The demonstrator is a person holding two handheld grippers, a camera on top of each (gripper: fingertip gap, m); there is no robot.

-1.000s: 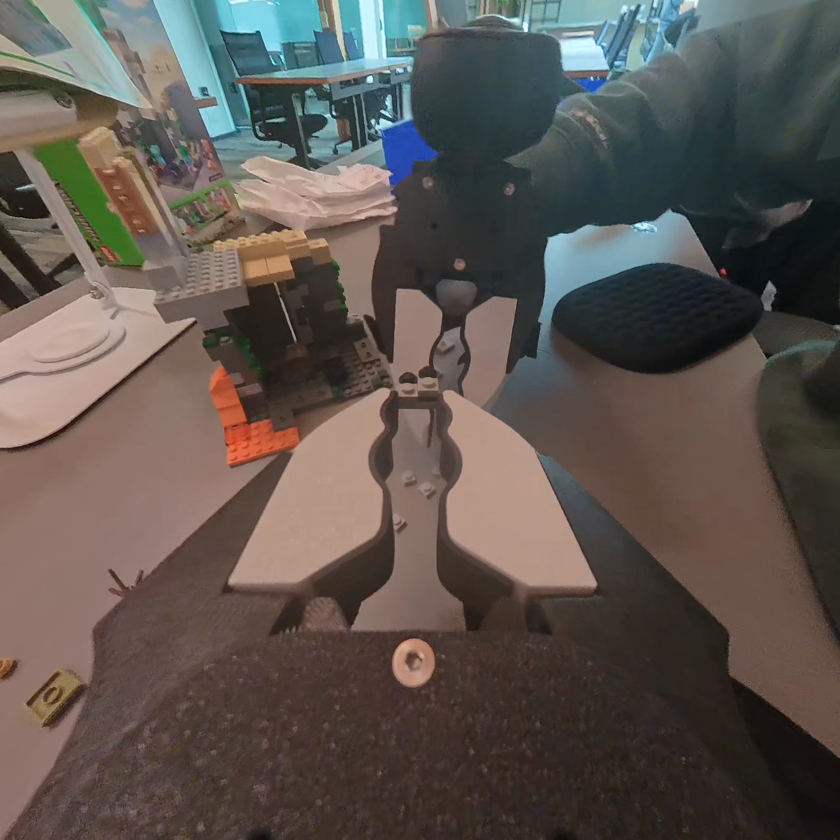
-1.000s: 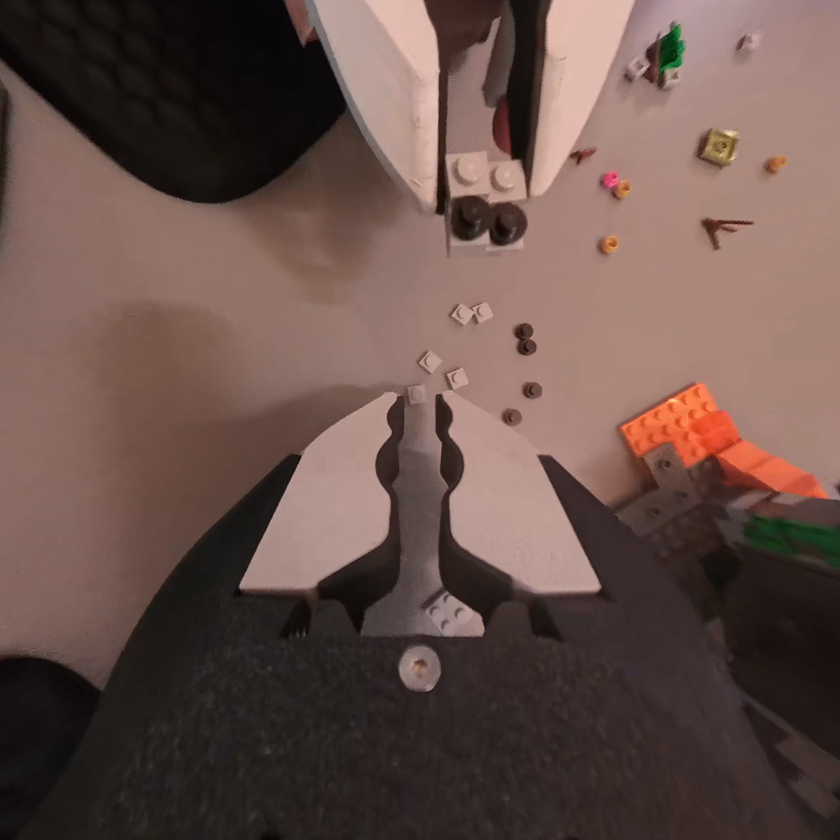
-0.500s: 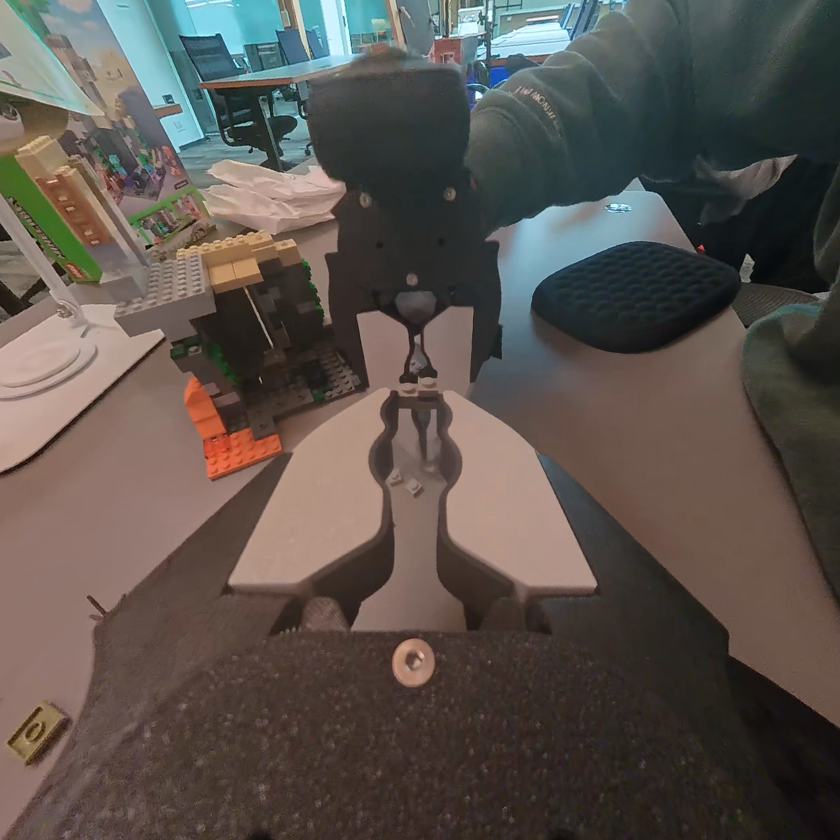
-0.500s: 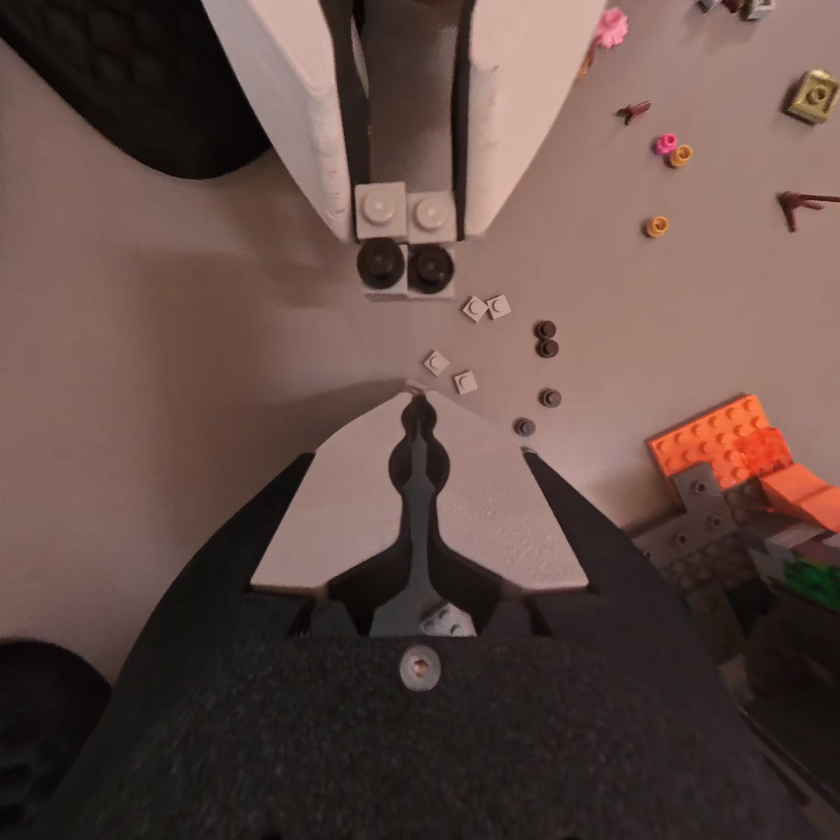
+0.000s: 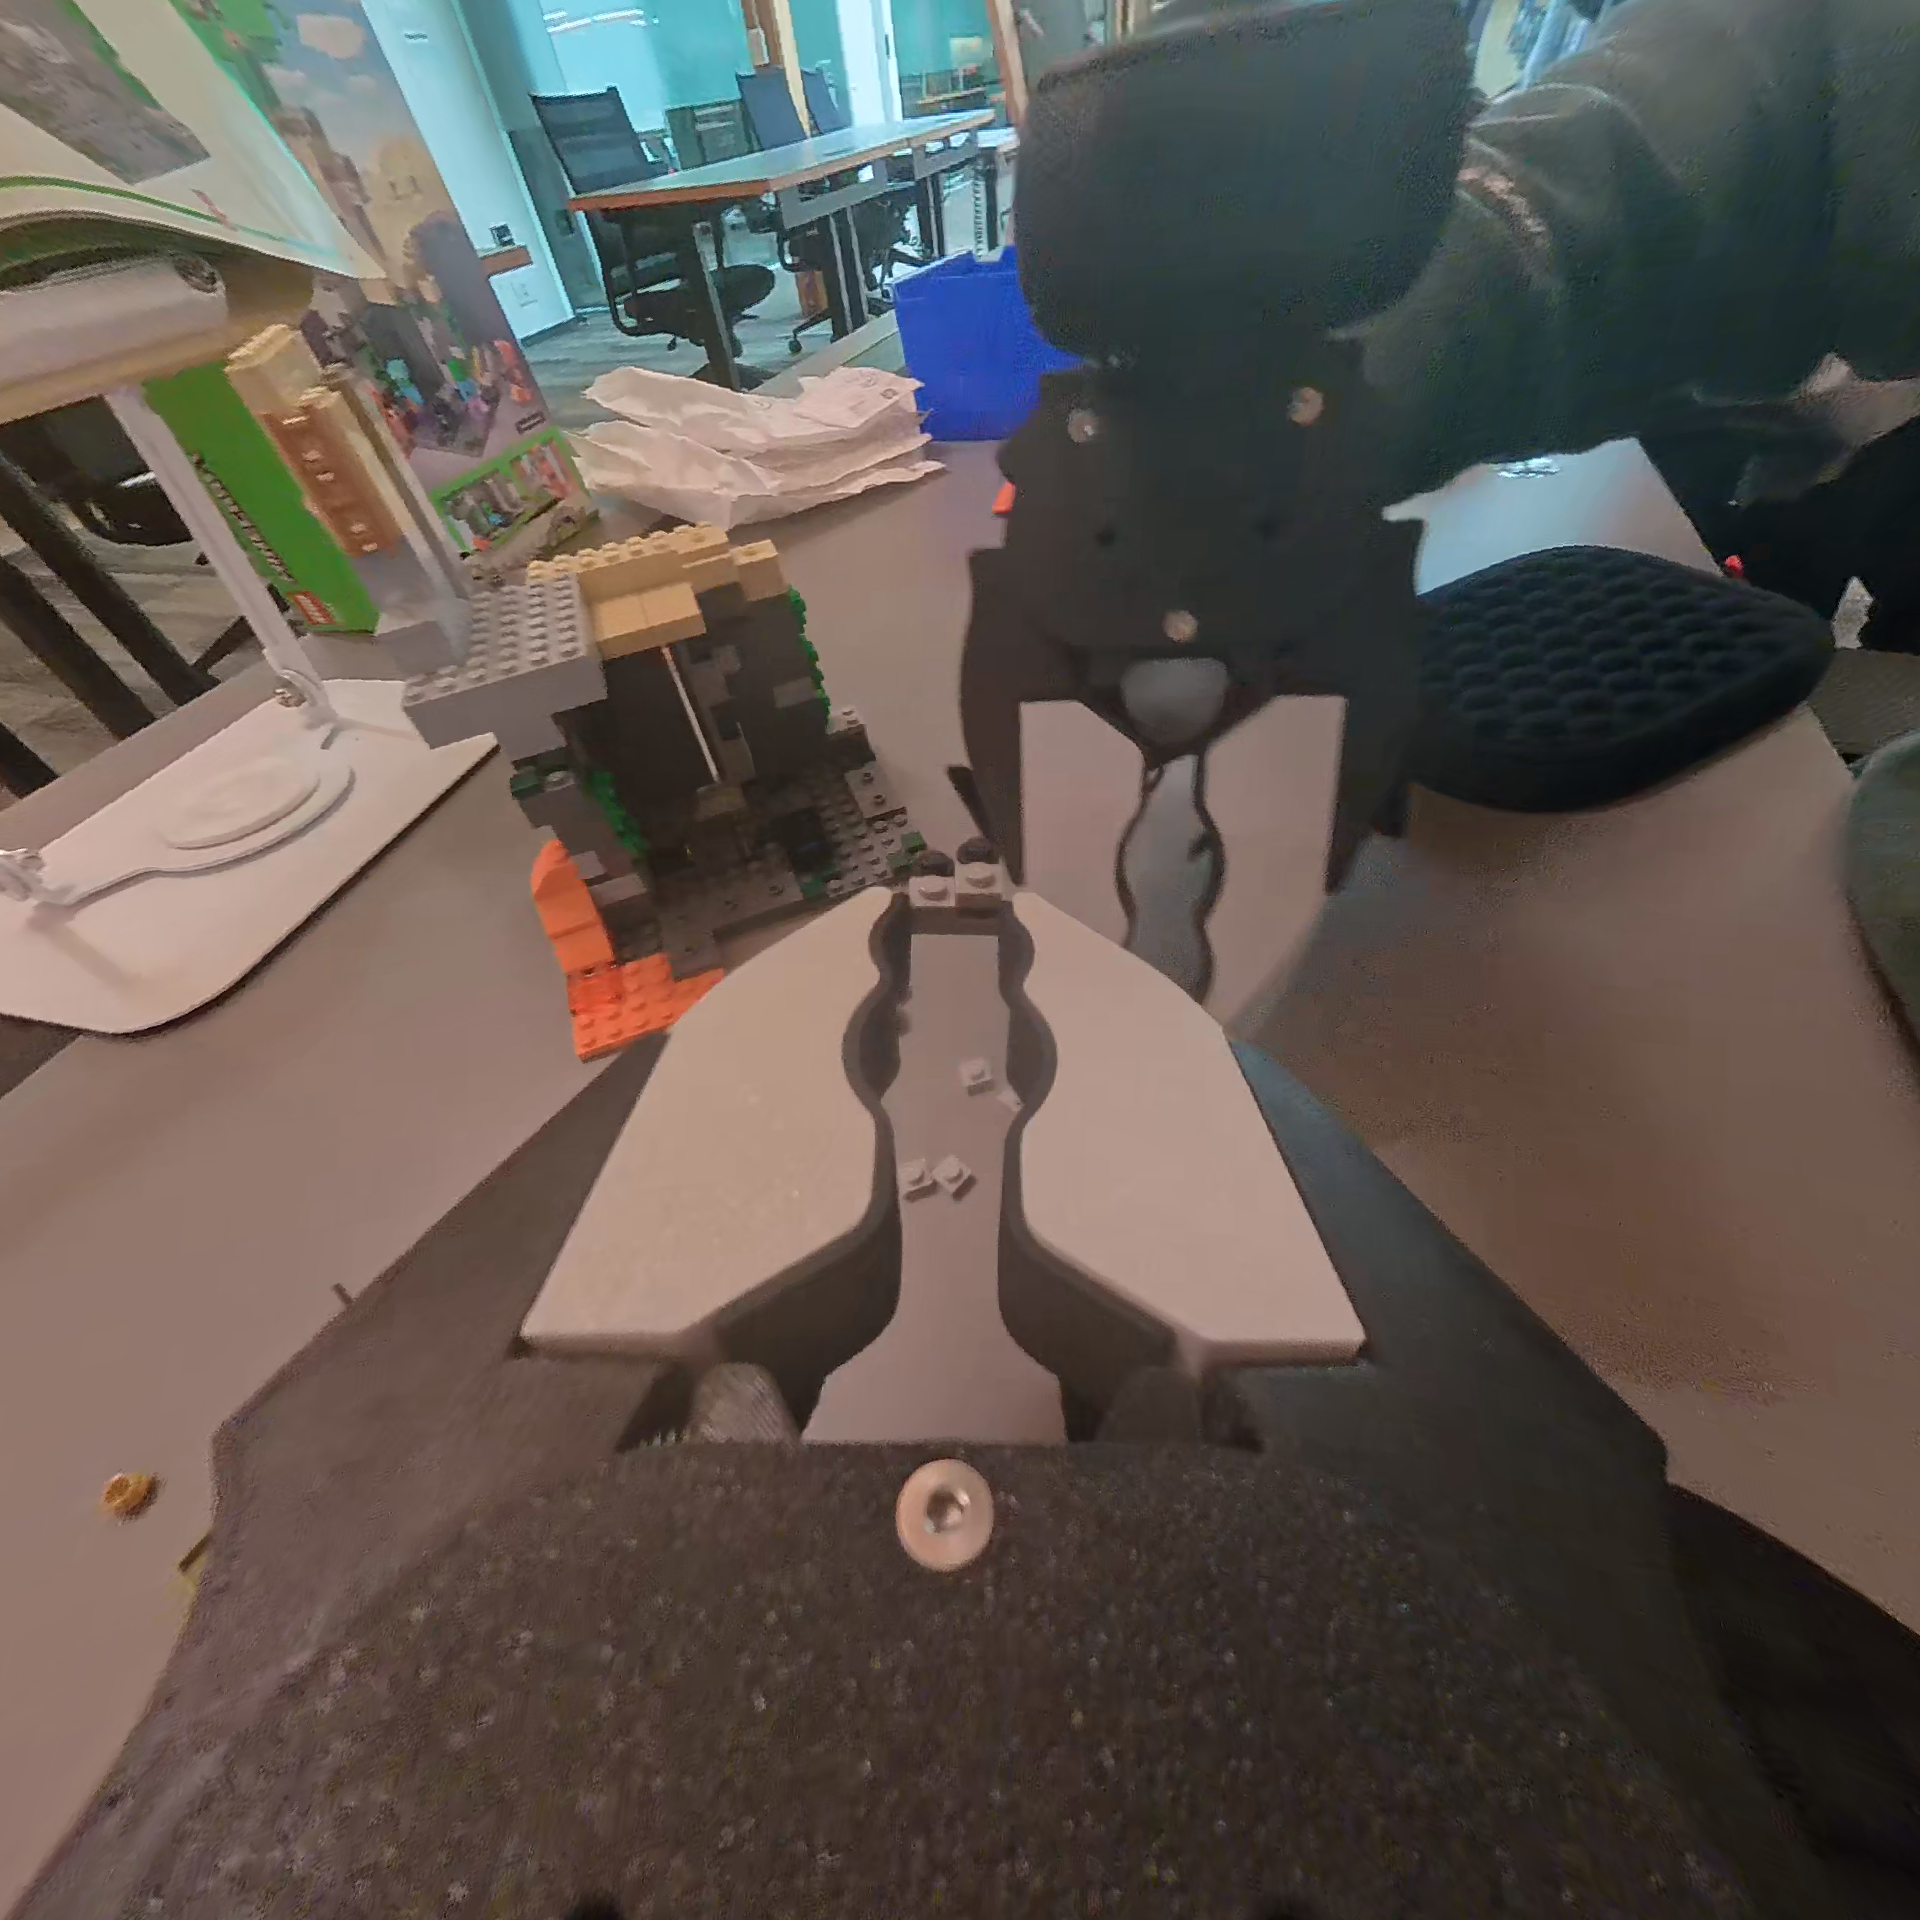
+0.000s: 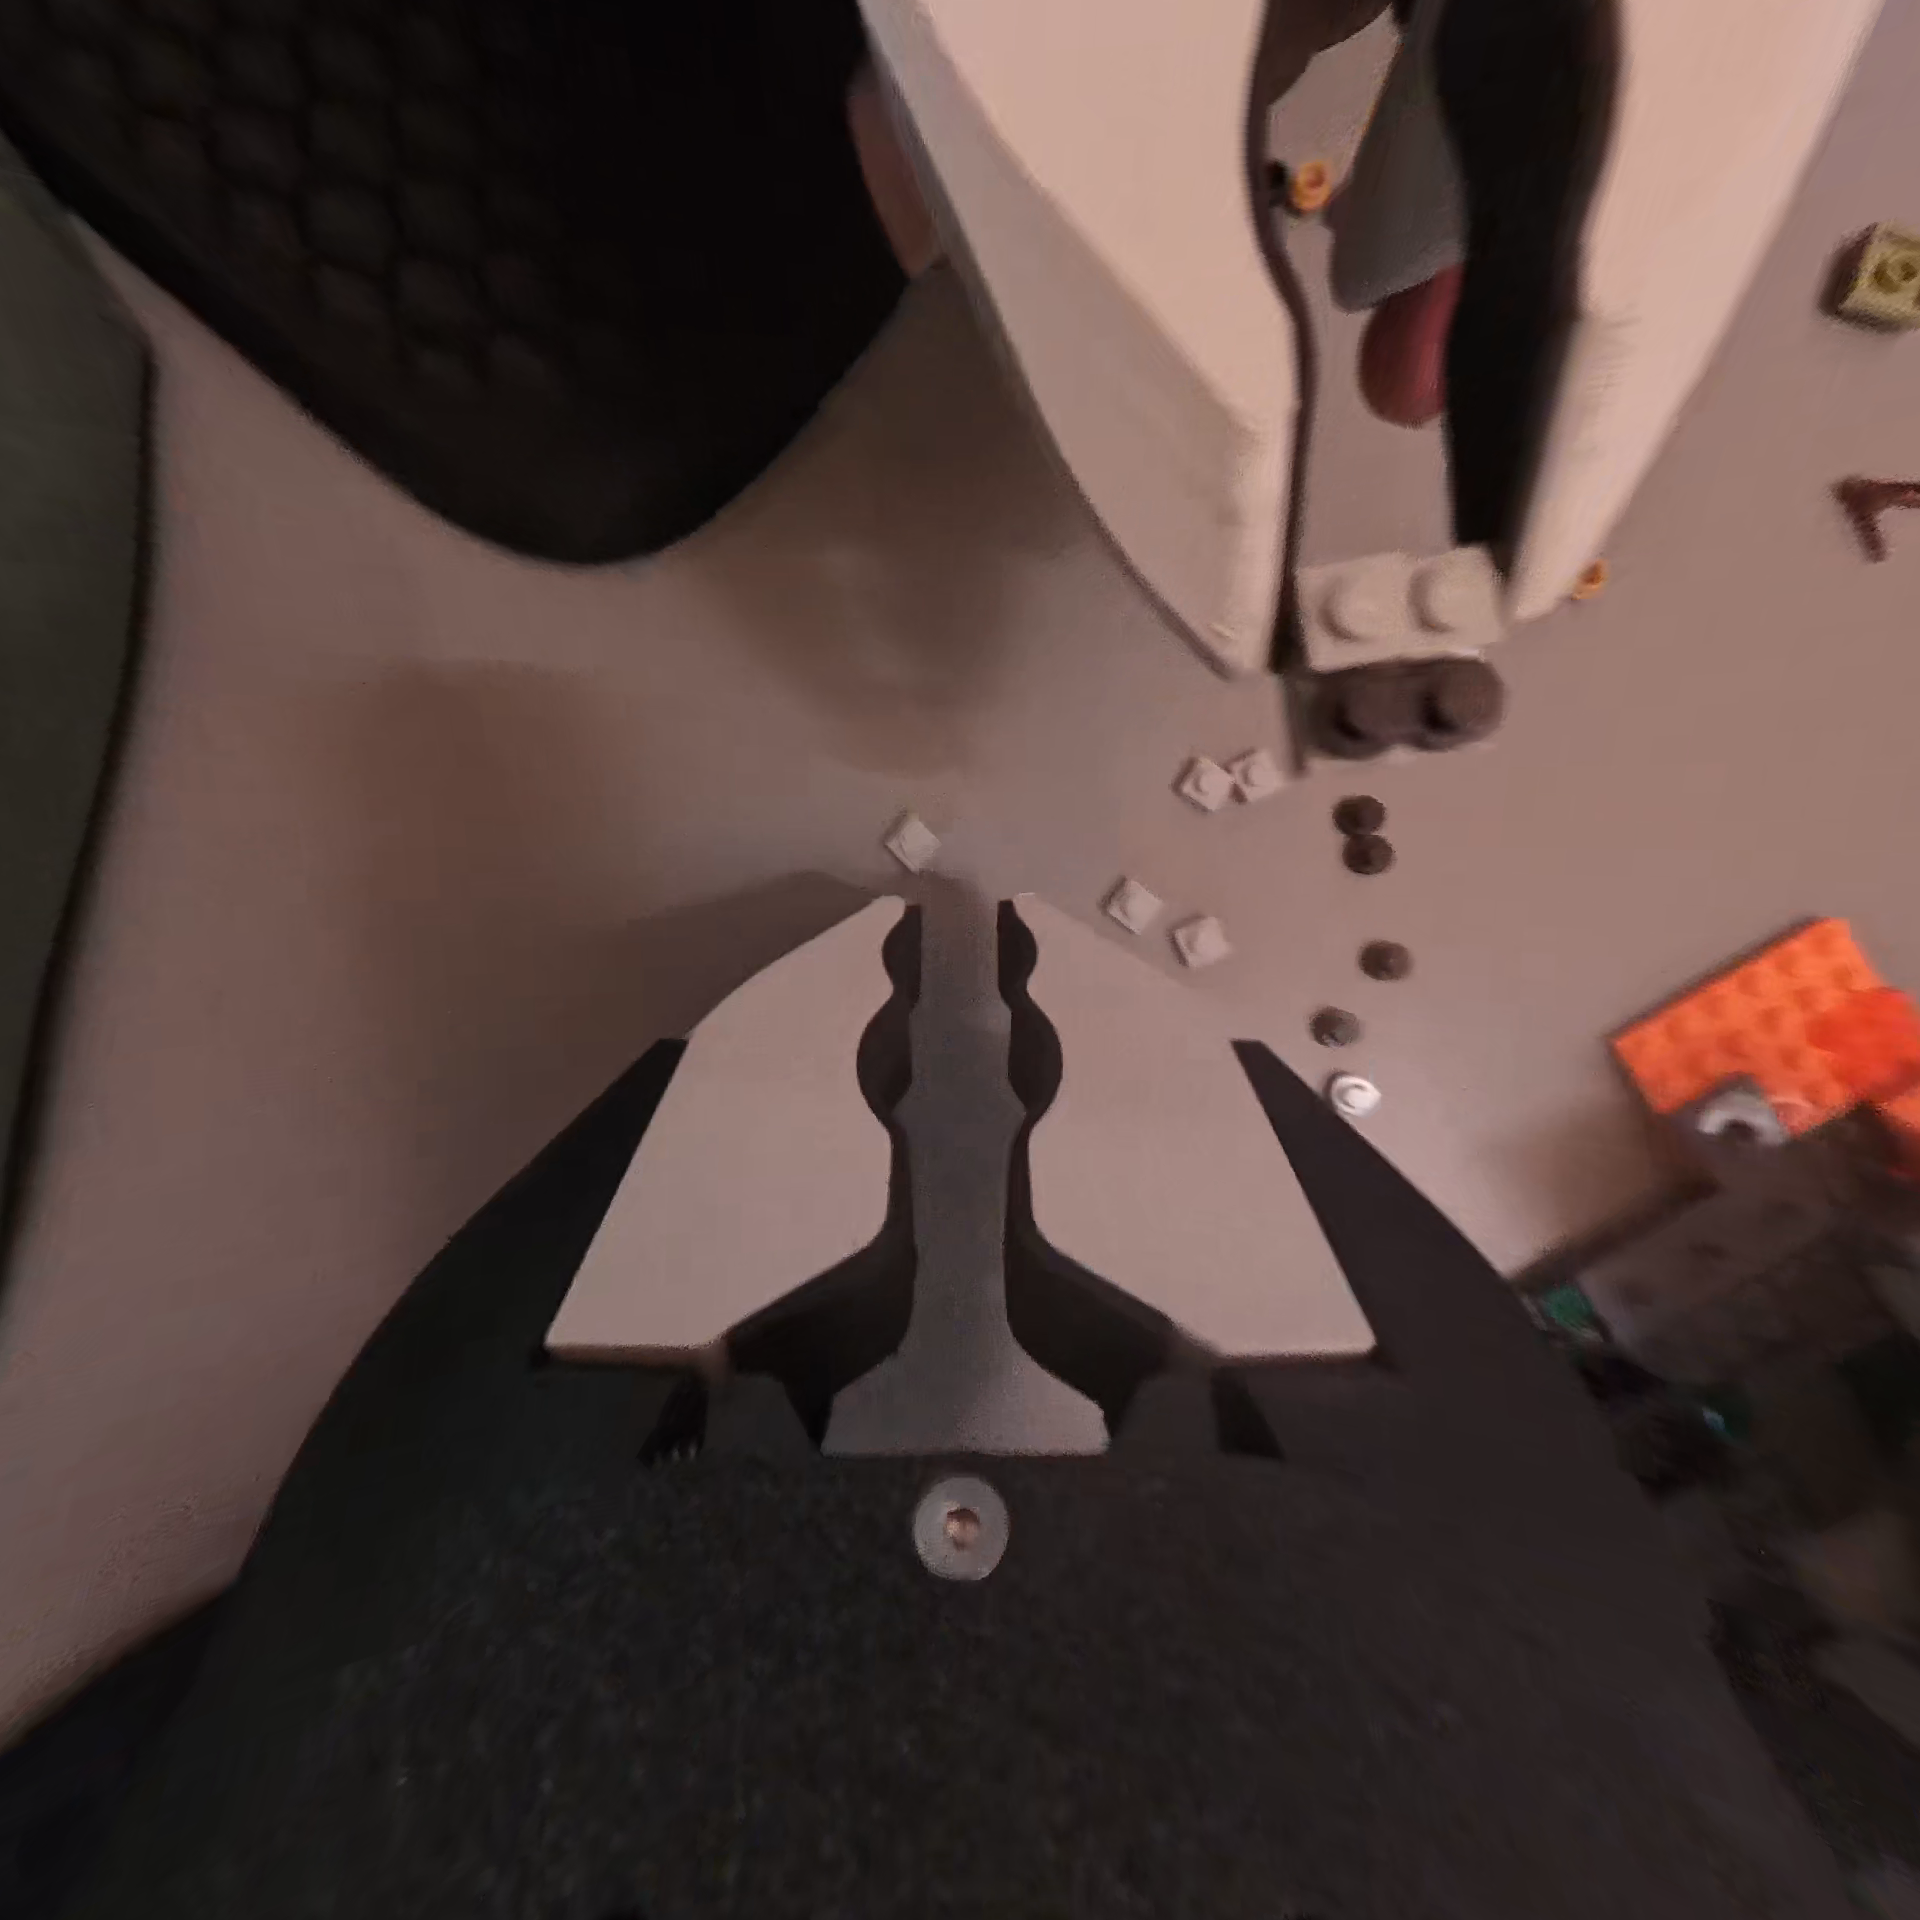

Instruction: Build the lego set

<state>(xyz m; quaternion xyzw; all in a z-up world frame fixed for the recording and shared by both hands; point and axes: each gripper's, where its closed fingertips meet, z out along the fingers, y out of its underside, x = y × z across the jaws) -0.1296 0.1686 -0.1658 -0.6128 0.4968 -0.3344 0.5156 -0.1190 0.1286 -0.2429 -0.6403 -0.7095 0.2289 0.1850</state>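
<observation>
Left wrist view: left claw (image 5: 958, 902) clamped on small grey plate (image 5: 958, 889) carrying two dark studs. Right claw (image 6: 961, 902) slightly apart, empty, above bench (image 6: 520, 831); loose tiles (image 6: 1132, 902) just beside.

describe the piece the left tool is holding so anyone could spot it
Start at the half-built lego model with the orange base on the grey table. Just right of it, the left tool pinches a small grey plate at its tips. Unlike the loose grey squares lying flat nearby, it carries two dark round studs.
</observation>
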